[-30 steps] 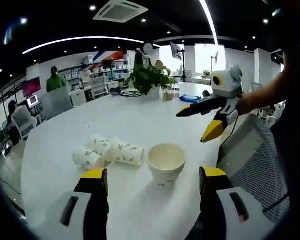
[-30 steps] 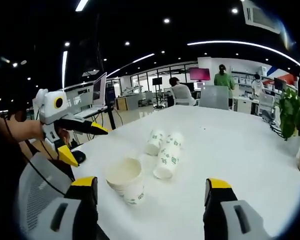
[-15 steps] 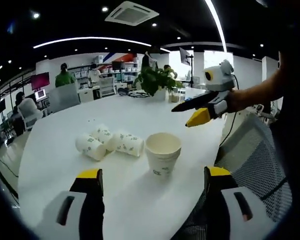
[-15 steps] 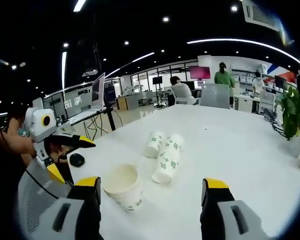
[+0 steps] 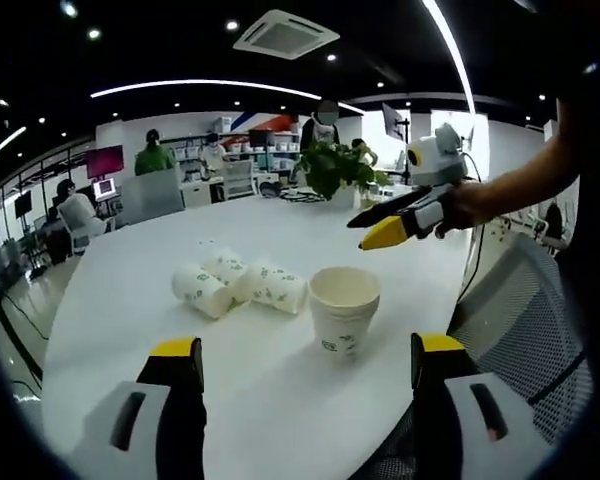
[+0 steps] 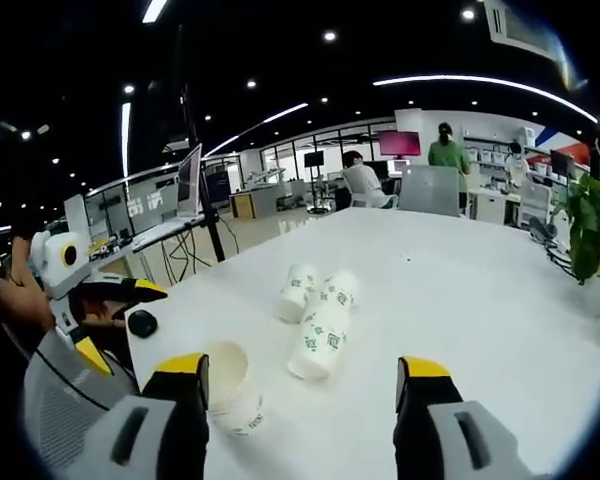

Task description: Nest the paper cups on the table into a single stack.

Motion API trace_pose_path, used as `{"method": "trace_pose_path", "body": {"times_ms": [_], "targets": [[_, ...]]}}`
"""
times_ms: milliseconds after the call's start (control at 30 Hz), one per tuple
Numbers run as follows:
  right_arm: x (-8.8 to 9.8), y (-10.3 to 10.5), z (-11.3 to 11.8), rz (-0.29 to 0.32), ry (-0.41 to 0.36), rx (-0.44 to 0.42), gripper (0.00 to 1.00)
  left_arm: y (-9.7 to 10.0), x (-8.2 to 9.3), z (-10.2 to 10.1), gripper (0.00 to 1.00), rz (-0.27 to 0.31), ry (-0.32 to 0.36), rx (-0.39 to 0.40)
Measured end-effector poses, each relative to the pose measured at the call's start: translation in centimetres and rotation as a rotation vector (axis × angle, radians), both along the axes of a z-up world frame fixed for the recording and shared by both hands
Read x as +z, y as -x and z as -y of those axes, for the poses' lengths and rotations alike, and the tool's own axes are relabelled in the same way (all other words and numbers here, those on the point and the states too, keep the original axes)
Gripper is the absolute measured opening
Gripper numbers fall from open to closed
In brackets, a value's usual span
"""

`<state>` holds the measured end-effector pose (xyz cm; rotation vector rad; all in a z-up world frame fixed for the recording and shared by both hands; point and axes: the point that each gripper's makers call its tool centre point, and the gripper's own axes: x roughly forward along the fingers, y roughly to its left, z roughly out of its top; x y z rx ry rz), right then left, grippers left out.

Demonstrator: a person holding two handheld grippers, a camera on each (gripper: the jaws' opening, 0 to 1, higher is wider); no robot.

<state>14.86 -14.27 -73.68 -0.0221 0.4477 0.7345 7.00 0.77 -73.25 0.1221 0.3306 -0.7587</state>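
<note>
Left gripper [image 5: 298, 360]: jaws wide apart, nothing between them, held above the near edge of the table [image 5: 130, 300]. Upright stack [image 5: 343, 312] sits just ahead of it, slightly toward its right jaw, mouth up, long axis vertical. At least two cups nested, going by the doubled rim.

Three cups lie on their sides ahead and left of the left gripper, past the stack, bunched together and touching. Near cup [image 5: 200, 291] has its axis running diagonally, one end toward the gripper's left jaw. Middle cup [image 5: 227, 269] sits behind it, tucked between the other two. Third cup [image 5: 277, 287] lies closest to the stack, axis roughly crosswise to the gripper, close to the stack but apart from it.

Right gripper [image 6: 300, 385]: jaws also wide apart and empty, over the table edge. In the right gripper view the stack [image 6: 230, 386] is right by its left jaw, partly hidden behind it, mouth up. The lying cups [image 6: 318, 325] are ahead, between the jaw lines, axes pointing roughly away from the gripper.

Each gripper shows in the other's view, in the air off the table edge, in a hand. Right gripper appears in the left gripper view at [image 5: 385, 222], tips close together. Left one at [image 6: 120, 315], tips apart.

Plant [image 5: 338, 168] at the far side of the table.
</note>
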Motion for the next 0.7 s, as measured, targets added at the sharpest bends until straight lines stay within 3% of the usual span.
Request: {"method": "trace_pose_path", "body": {"times_ms": [133, 400, 700], "targets": [[-0.4, -0.6, -0.8, -0.012, 0.007, 0.009, 0.73, -0.2, 0.1, -0.3, 0.84, -0.02, 0.038, 0.015], [-1.8, -2.1, -1.7, -0.049, 0.023, 0.027, 0.72, 0.6, -0.7, 0.7, 0.87, -0.031, -0.009, -0.045], [-3.0, -3.7, -2.4, -0.094, 0.015, 0.026, 0.69, 0.5, -0.7, 0.7, 0.87, -0.037, 0.002, -0.046]]}}
